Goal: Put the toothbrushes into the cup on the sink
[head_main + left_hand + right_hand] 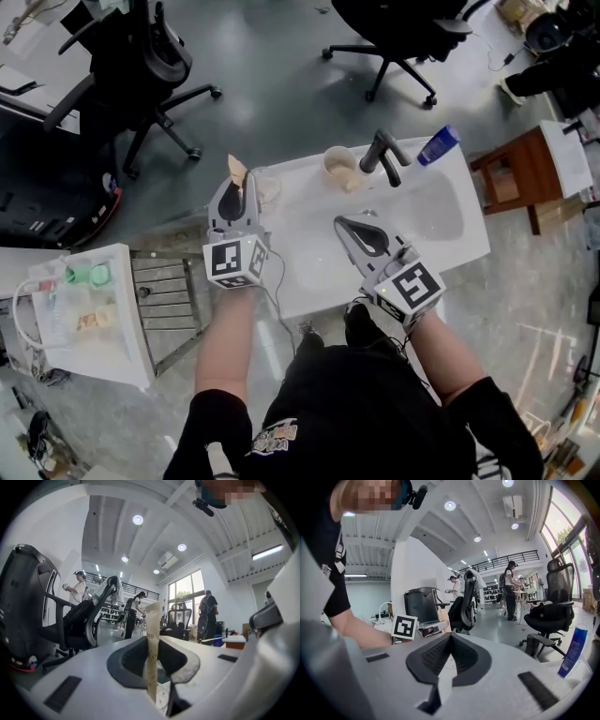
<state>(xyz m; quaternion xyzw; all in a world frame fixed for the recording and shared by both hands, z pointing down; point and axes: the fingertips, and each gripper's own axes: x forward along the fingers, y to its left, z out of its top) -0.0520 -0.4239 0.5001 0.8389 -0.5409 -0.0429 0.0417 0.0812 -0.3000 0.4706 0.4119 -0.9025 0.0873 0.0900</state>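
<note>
**A:** Closest under the head camera is the person's black shirt (356,412), with both forearms reaching out from it. What lies past them?

**B:** The white sink (441,220), lying long across the view. Both grippers hang over its near side. The left gripper (240,191) is at the sink's left end and the right gripper (345,225) is near the middle.

**A:** What are they carrying?

**B:** The right one carries nothing. Its own view shows the jaws pressed together with no gap. The left one's jaws stand narrow, pinching a flat tan toothbrush (237,170).

**A:** Where is the cup?

**B:** The cup (338,167) stands at the sink's far edge, just beside the black tap (383,154). From the left gripper it lies off to the right and a little farther from the person. The right gripper looks nearer to it, but the left one has the load. So I judge the left hand has to travel rightward across the sink.

**A:** How does the toothbrush sit?

**B:** Its long axis runs out past the jaw tips, away from the person. I'd expect it needs tipping end-down over the cup's mouth.

**A:** Do the views differ?

**B:** They fill each other's gaps. The left gripper view shows the pads gripping the strip, with print on it, but no cup and no sink. Only the head view shows the cup. Of the sink's things, the right gripper view catches just a blue tube (572,651) at its right edge.
</note>
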